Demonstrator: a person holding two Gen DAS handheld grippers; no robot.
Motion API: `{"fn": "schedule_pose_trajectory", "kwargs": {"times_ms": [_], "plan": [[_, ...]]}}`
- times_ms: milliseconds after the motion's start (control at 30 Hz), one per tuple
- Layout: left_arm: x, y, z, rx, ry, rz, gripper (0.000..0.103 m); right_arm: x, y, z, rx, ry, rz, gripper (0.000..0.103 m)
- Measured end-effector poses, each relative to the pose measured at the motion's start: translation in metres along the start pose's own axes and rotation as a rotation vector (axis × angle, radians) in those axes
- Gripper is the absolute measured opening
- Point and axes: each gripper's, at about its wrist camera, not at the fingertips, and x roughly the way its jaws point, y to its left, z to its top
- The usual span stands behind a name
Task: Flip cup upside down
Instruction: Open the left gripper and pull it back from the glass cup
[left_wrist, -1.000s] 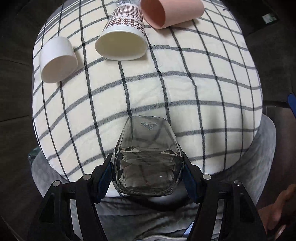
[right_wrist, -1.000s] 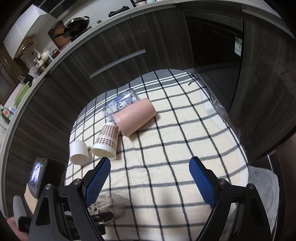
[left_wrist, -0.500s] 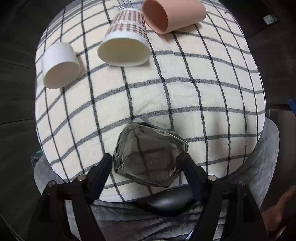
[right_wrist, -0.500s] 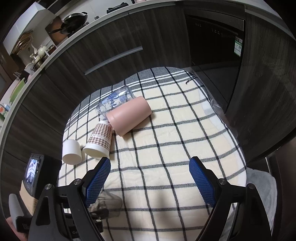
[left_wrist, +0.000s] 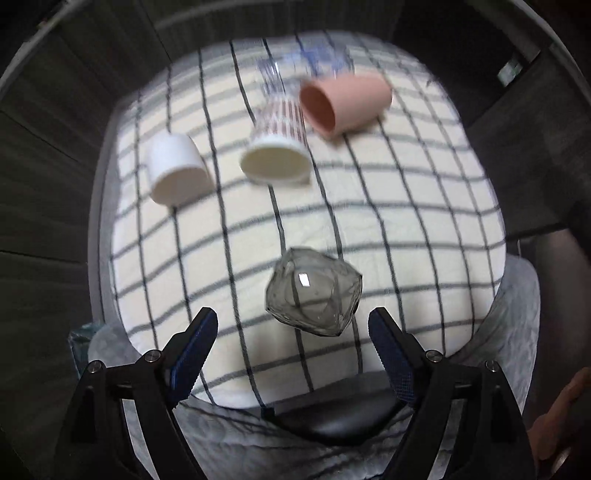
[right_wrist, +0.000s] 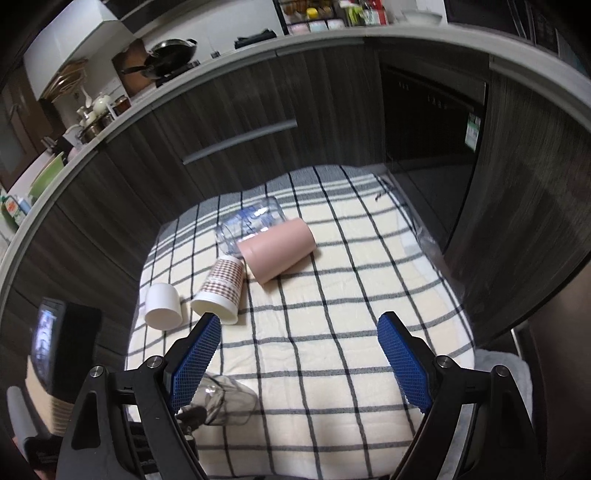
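Faceted cup (left_wrist: 314, 291): smoky, glossy glass.
Checked cloth (left_wrist: 388, 221): soft, matt fabric.
Pink cup (left_wrist: 343, 101): smooth, matt.

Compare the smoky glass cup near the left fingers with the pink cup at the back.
The smoky glass cup is see-through grey and faceted; the pink cup is opaque and smooth-walled. The glass cup stands base up on the checked cloth; the pink cup lies on its side, mouth showing. The glass cup sits alone, the pink cup beside other cups. Both rest on the cloth, ungripped.
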Motion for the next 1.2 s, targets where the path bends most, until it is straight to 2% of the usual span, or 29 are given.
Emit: {"fn": "schedule_pose_trajectory", "kwargs": {"times_ms": [267,433,667,900,1200], "plan": [[-0.057,0.019,-0.017,-0.073,-0.308,0.071,0.084,-0.028,0.025,-0.008,-0.081,-0.066,-0.031,0.087],[-0.078,0.030,-0.037,-0.127,-0.454,0.117,0.084,-0.041,0.038,-0.016,-0.126,-0.103,-0.049,0.087],[-0.085,0.036,-0.067,-0.171,-0.554,0.133,0.087,-0.058,0.050,-0.031,-0.178,-0.146,-0.067,0.087],[-0.088,0.039,-0.094,-0.199,-0.600,0.114,0.089,-0.070,0.060,-0.048,-0.223,-0.171,-0.046,0.087],[-0.094,0.036,-0.134,-0.225,-0.654,0.127,0.092,-0.093,0.068,-0.072,-0.277,-0.221,-0.036,0.087]]}}
